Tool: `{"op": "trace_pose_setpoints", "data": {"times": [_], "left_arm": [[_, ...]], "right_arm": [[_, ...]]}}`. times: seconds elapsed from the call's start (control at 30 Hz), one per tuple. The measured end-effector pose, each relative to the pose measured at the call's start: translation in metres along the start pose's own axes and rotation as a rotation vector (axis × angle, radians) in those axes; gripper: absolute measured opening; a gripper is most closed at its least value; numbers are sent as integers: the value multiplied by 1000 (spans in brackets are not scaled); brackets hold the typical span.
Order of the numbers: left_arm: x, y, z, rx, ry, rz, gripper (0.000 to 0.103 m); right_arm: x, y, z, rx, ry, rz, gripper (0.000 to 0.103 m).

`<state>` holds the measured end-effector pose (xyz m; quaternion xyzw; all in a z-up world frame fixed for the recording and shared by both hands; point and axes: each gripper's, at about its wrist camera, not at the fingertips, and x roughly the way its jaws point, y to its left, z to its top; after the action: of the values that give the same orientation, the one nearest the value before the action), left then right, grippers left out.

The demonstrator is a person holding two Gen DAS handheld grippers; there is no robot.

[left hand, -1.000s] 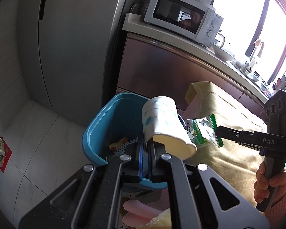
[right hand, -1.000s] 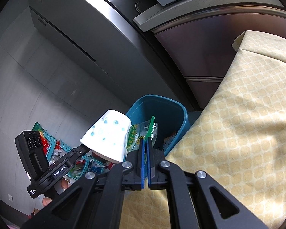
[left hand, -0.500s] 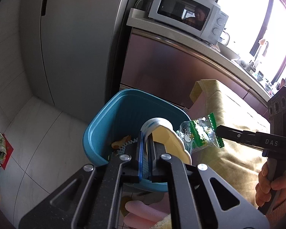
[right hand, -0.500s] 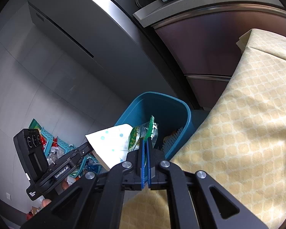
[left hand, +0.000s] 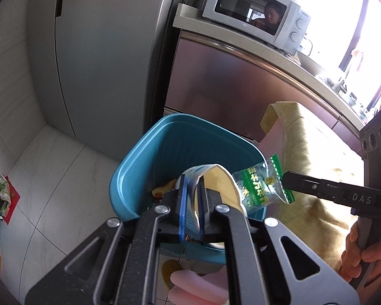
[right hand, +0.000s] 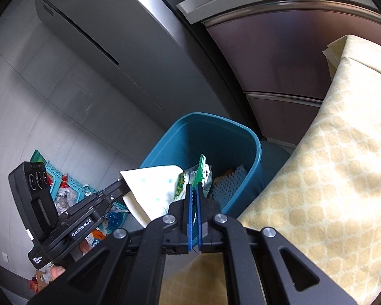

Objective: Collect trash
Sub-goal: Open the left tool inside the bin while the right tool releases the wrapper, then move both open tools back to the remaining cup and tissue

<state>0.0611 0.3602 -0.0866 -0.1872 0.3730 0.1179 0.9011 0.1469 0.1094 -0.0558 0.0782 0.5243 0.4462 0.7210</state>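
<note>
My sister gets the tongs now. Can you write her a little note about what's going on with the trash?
Left tongs: shut on the squashed paper cup, held over the blue bin.
Right tongs: shut on the green snack wrapper, also at the bin's mouth.
Bin sits on the floor beside the yellow-clothed table; some trash already lies inside.
Done: both pieces carried to the bin.
Left: let both drop in. More litter seems to lie on the floor by the fridge.
</note>
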Motion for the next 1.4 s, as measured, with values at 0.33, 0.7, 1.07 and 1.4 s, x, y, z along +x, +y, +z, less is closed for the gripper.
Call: {"op": "trace_pose_setpoints", "data": {"times": [0.33, 0.7, 1.07, 1.4], "left_arm": [[6, -3, -3, 4, -3, -13, 21], [-30, -34, -8, 82, -89, -74, 39], [-66, -113, -21, 232, -143, -218, 65], [-59, -233, -57, 435, -67, -423, 66]], "right_arm": [[1, 0, -2, 8, -6, 0, 5], [-26, -3, -11, -25, -55, 3, 24], [-116, -18, -33, -81, -194, -41, 43], [-226, -80, -74, 16, -371, -213, 47]]}}
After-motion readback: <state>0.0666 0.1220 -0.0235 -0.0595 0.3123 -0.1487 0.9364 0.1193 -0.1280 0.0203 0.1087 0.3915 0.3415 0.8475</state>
